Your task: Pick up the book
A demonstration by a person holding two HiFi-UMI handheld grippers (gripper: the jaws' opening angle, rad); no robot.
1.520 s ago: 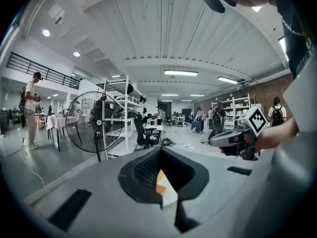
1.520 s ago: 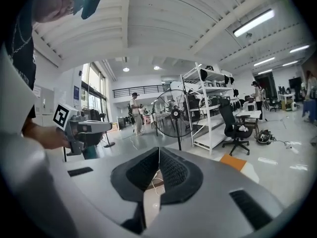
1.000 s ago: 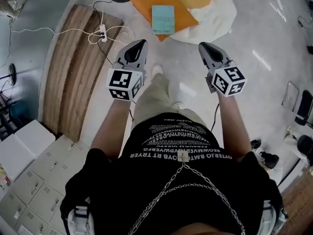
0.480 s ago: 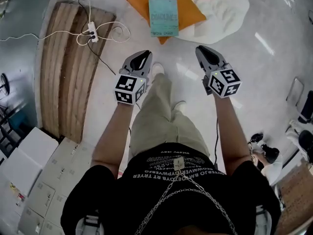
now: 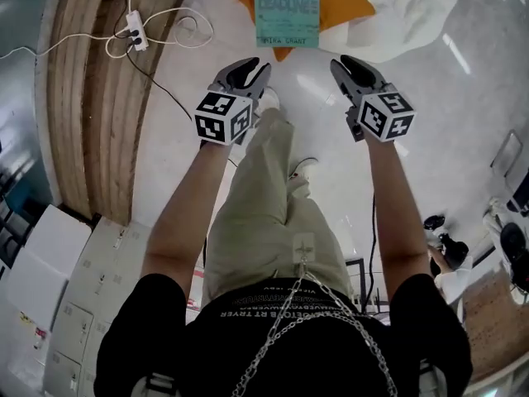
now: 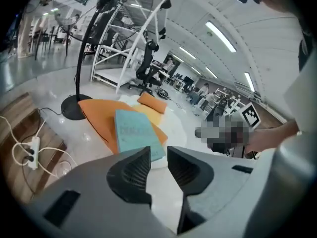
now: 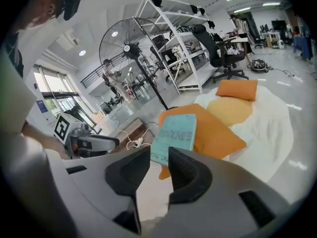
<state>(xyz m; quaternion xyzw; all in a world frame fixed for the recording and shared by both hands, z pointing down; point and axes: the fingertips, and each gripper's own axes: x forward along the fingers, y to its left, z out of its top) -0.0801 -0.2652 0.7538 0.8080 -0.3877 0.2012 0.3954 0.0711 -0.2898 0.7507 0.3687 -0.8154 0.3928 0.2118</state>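
Observation:
A pale teal book [image 5: 286, 7] lies flat on an orange cushion [image 5: 343, 2] on the floor, at the top of the head view. It also shows as the book [image 6: 136, 134] in the left gripper view and the book [image 7: 174, 137] in the right gripper view. My left gripper [image 5: 251, 67] hangs short of it, lower left; its jaws are opening, with nothing between them. My right gripper [image 5: 345, 63] hangs lower right of the book, its jaws also opening and empty. Both stand apart from the book.
A white sheet [image 5: 405, 11] lies under the cushions. A wooden board [image 5: 83, 89] with a power strip [image 5: 132, 30] and white cables lies at the left. A floor fan's base [image 6: 74, 108] stands beyond the cushion. My own legs and shoes [image 5: 269, 99] are below the grippers.
Both grippers have dropped toward the floor and come closer to the book, which now looks larger. Their jaws, shut before, now stand slightly apart.

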